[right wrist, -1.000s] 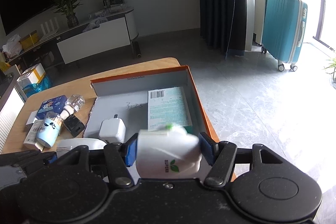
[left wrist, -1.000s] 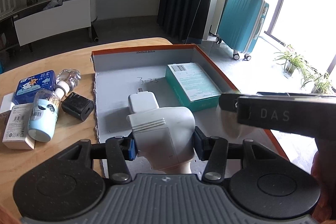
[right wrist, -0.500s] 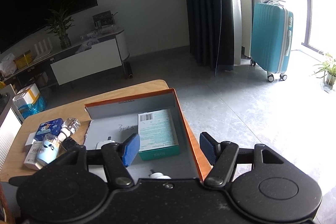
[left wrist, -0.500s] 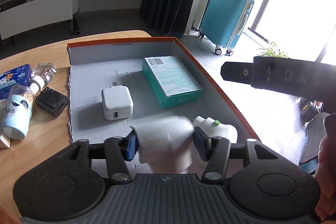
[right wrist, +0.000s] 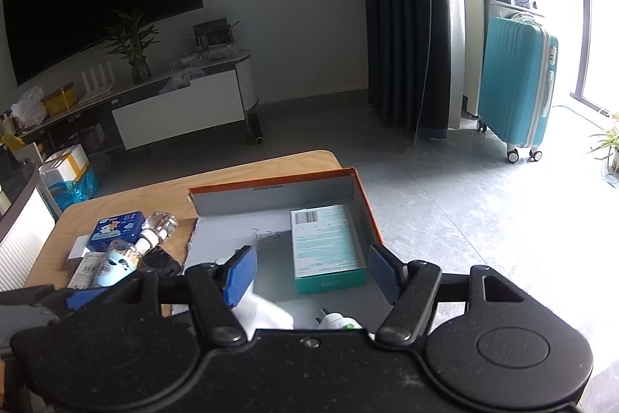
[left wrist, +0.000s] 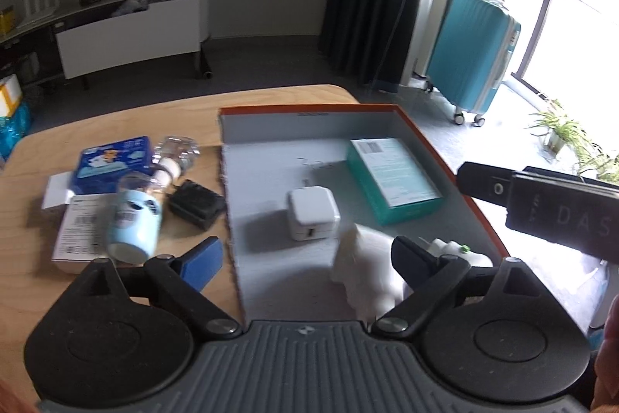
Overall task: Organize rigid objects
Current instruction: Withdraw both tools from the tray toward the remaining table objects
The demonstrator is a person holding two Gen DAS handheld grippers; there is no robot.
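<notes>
Released — the left gripper (left wrist: 305, 258) has just been opening, its fingers (left wrist: 203, 260) now spread wide, and the white device (left wrist: 365, 271) it was pinching a second ago sits blurred between them, touched by neither pad, down at the near end of the box (left wrist: 433, 146). Over to the right gripper (right wrist: 309, 273): fingers spread too, nothing between them, its white bottle (right wrist: 340, 322) with the green dot already lying in the box just beside the device. Biggest item in there is the teal carton (left wrist: 394, 177) along the right wall, then the white charger (left wrist: 312, 211) mid-floor. So the drop-off step looks about finished for both hands. Out on the desk (left wrist: 127, 119) the rest waits: blue tin (left wrist: 114, 159), pale blue bottle (left wrist: 133, 221), clear bottle (left wrist: 176, 151), flat white packet (left wrist: 75, 231), black adapter (left wrist: 195, 204). Next call, I'd say, is the left hand swinging across to that cluster; the black adapter lies nearest the box.
</notes>
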